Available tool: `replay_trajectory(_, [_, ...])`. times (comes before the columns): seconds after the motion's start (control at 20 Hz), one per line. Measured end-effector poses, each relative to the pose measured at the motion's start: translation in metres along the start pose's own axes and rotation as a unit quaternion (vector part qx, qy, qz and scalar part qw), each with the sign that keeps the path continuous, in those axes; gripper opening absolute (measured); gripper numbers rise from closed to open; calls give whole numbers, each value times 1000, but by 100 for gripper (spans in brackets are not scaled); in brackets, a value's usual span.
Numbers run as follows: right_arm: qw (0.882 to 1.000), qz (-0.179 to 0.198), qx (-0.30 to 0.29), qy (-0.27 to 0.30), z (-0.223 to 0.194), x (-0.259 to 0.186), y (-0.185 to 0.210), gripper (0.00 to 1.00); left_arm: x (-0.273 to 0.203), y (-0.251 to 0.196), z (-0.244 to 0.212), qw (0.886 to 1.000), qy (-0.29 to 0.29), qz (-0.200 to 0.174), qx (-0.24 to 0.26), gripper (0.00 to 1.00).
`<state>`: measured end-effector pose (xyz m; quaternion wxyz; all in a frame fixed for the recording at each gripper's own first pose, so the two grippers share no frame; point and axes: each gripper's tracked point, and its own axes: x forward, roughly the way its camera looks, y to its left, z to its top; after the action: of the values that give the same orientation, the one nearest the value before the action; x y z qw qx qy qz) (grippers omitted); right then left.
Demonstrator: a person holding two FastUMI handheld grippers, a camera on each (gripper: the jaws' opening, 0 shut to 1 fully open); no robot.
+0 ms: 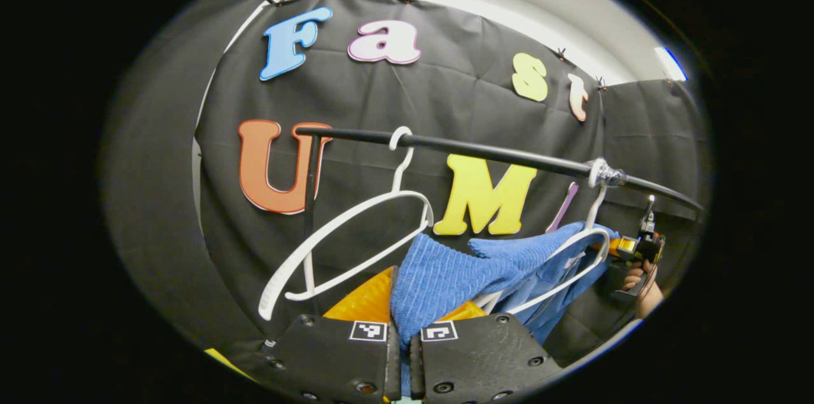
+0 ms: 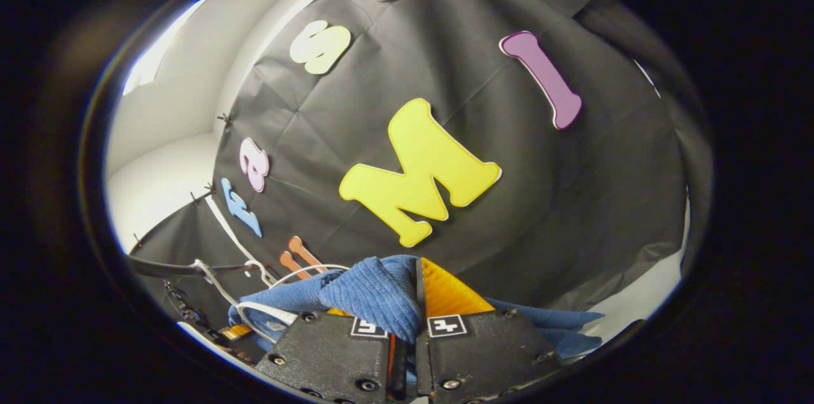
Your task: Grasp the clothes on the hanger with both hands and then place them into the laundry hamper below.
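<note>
- Blue ribbed knit, the clothes (image 1: 445, 277) of the task, rose as a bunched fold straight out from between the left gripper (image 1: 405, 334) in the left gripper view; both of its fingers (image 1: 356, 353) were drawn together and pressed on the cloth, with barely a slit between them.
- Beyond that fold and to its right, the same garment was draped over a white hanger (image 1: 572, 277), whose hook hung from a black rail (image 1: 496, 153) running across above the tongs.
- A second white hanger (image 1: 343, 245) hung bare from the rail, up and to the left of the left gripper, tilted with its low end farthest left.
- Far off at the right edge of that view, a hand (image 1: 639, 283) held the other gripper just beside the draped hanger, under the rail.
- In the right gripper view, the right gripper (image 2: 413, 327) was likewise closed on the blue clothes (image 2: 375, 292), a thick wad bulging up from between its fingers (image 2: 337, 353) and trailing away on both sides.
- Left of the right gripper, the white hanger (image 2: 254, 312) showed against the cloth, and the rail (image 2: 172, 269) ran just above it.
- The garment was off neither hanger nor rail entirely: part lay on the hanger, part was pinched in both tongs.
</note>
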<state>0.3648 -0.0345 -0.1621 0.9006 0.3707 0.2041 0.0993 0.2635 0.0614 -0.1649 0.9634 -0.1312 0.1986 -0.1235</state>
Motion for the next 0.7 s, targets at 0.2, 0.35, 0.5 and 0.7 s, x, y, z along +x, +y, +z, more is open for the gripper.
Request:
replay_trajectory(0.2, [1000,-13,-1,23,-15,13,-13,10,3,10,-13,1000,17,0,-4,6])
replay_trajectory(0.35, [999,-20,2,32,-28,17,-21,10,4,21,-14,1000,25,5,6,10])
replay_trajectory(0.5, [999,-30,15,39,-37,15,-30,10,0,23,-23,999,35,0,12,6])
replay_trajectory(0.7, [997,-43,27,49,-52,11,-42,10,-5,18,-44,999,46,-2,2,10])
